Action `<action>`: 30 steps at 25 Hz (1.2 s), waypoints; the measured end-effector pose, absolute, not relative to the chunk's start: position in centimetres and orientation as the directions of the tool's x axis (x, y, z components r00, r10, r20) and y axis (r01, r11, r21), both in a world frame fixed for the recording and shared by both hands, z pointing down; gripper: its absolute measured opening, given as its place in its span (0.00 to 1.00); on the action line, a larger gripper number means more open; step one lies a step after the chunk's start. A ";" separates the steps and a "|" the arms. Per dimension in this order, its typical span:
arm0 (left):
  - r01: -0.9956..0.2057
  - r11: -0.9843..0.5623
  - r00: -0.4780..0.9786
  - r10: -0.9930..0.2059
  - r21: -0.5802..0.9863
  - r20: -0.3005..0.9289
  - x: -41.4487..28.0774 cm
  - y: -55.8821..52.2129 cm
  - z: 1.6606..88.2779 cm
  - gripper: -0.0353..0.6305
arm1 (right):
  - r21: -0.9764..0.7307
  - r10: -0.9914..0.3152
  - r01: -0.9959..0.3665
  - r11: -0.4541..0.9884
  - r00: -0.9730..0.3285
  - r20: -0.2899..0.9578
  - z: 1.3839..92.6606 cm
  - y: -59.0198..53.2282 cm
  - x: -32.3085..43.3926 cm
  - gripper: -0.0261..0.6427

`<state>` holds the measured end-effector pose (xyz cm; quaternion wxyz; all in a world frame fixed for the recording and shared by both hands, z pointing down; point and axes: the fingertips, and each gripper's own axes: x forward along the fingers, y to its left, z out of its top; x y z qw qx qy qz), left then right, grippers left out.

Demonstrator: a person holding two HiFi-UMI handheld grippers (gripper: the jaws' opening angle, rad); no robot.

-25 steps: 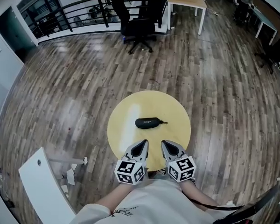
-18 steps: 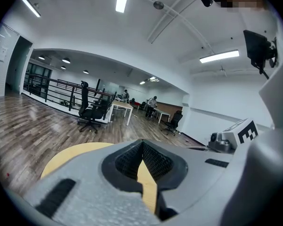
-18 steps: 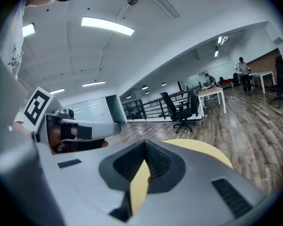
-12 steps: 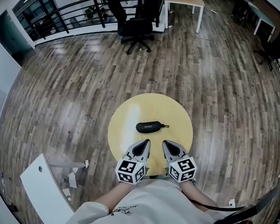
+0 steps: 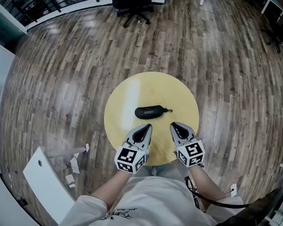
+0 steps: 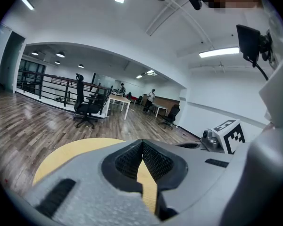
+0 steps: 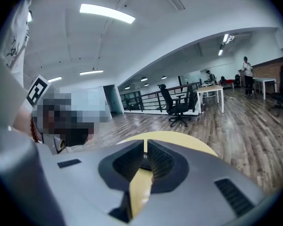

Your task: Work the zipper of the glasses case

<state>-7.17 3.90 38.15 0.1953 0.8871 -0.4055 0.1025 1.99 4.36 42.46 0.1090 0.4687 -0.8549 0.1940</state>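
Case [image 5: 149, 112] on round bench [image 5: 132, 91], tongs empty.
The case lies mid-bench, zipper pull [image 5: 168, 110] at its right; my left tongs [image 5: 142, 130] and right tongs [image 5: 176, 127] hover near it, both closed on nothing.

Overhead plus jaw-level — common table [image 5: 132, 93]

The left gripper [image 5: 146, 126] and the right gripper [image 5: 175, 125] are grey with black bumpy pads [image 6: 128, 162], and each has a white cube [image 5: 130, 159] with black square marks. The person wears a white T-shirt [image 5: 151, 204] with black print. A thin black cable [image 5: 217, 204] shows at five o'clock.
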 end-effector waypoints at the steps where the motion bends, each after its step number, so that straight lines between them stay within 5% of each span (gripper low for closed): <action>1: -0.755 -0.603 0.655 -0.670 0.259 0.349 -7.0 3.4 39.1 0.06 | -0.210 -0.753 -0.844 0.494 -0.536 0.382 43.5 3.6 2.2 0.04; 13: -0.840 -0.513 0.503 -0.611 0.179 0.611 -8.3 -5.1 54.6 0.06 | -0.005 -0.587 -0.711 0.704 -0.585 0.560 56.4 -4.3 2.5 0.10; 30: -0.821 -0.552 0.462 -0.498 0.142 0.734 -8.6 -5.7 59.2 0.06 | 0.105 -0.143 -0.098 0.990 -0.652 0.744 62.8 -6.6 -0.3 0.10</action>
